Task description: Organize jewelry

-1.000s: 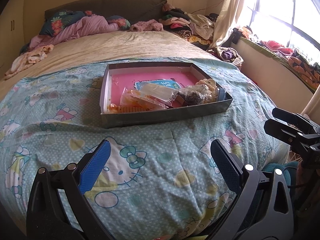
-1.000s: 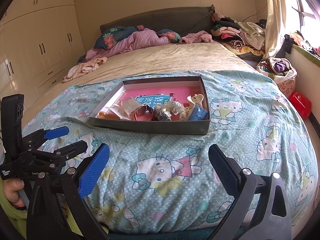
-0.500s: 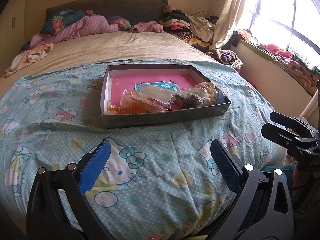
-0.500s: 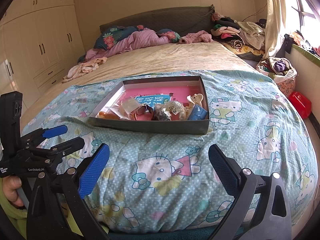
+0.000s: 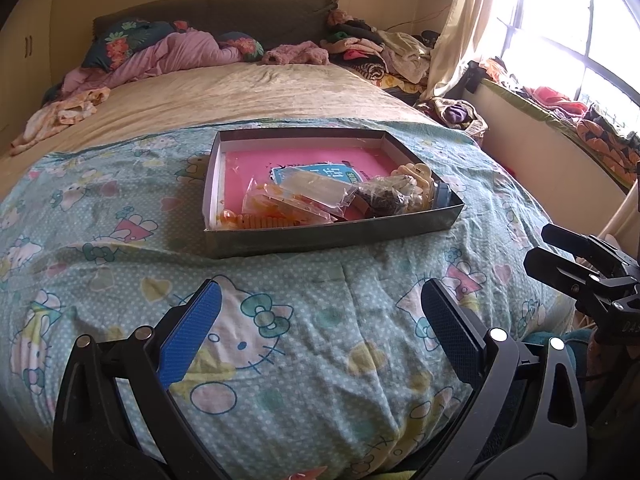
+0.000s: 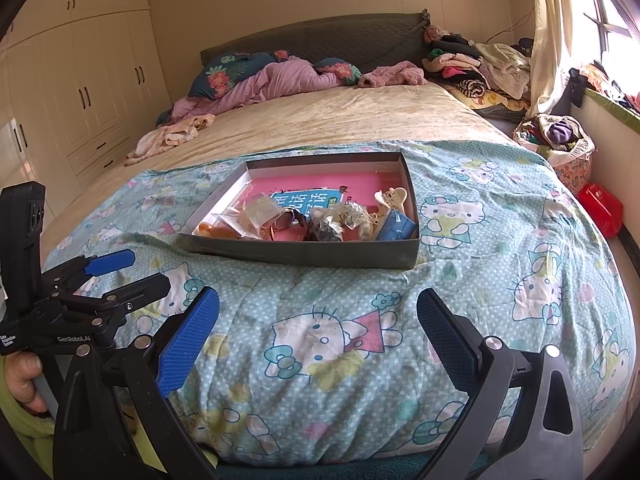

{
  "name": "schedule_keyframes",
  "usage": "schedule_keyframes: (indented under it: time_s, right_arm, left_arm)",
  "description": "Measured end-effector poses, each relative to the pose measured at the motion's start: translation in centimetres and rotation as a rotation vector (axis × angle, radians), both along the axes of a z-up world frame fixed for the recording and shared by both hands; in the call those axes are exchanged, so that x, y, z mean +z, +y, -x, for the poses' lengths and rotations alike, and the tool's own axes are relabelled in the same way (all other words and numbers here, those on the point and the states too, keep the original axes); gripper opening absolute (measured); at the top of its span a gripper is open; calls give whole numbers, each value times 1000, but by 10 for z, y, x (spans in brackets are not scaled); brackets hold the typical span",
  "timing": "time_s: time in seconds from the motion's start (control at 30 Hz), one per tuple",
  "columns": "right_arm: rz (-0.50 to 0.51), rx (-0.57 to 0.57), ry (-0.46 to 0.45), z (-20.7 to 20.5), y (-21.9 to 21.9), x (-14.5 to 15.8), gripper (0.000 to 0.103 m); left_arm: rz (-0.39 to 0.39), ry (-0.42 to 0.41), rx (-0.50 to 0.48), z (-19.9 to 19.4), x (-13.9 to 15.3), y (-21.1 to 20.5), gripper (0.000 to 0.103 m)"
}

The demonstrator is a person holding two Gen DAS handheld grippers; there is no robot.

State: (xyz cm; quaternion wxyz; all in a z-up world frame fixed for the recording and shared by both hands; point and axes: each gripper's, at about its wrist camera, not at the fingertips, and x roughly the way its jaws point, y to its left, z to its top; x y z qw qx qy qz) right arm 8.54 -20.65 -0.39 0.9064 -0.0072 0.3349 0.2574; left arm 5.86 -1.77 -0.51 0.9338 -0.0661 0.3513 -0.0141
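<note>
Jewelry heaped loose along near edge of shallow box on quilt | left gripper wide open, empty | right gripper wide open, empty, both short of box | progress: unsorted pile, stage unclear

Bed with a beige sheet on its far half and a teal cartoon-cat quilt spread over its near half. A shallow grey box lies flat on the quilt near its far edge. At the far end, beside the headboard, lie floral pillows, a purple blanket and loose clothes.
</note>
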Motion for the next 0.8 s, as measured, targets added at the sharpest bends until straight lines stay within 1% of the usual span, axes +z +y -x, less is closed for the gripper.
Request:
schedule_keyframes:
  time_s: [0.8]
  right_arm:
    - [2,5,-1,0,2,0,99]
  left_arm:
    - [-2,0,-1,0,1,0,93]
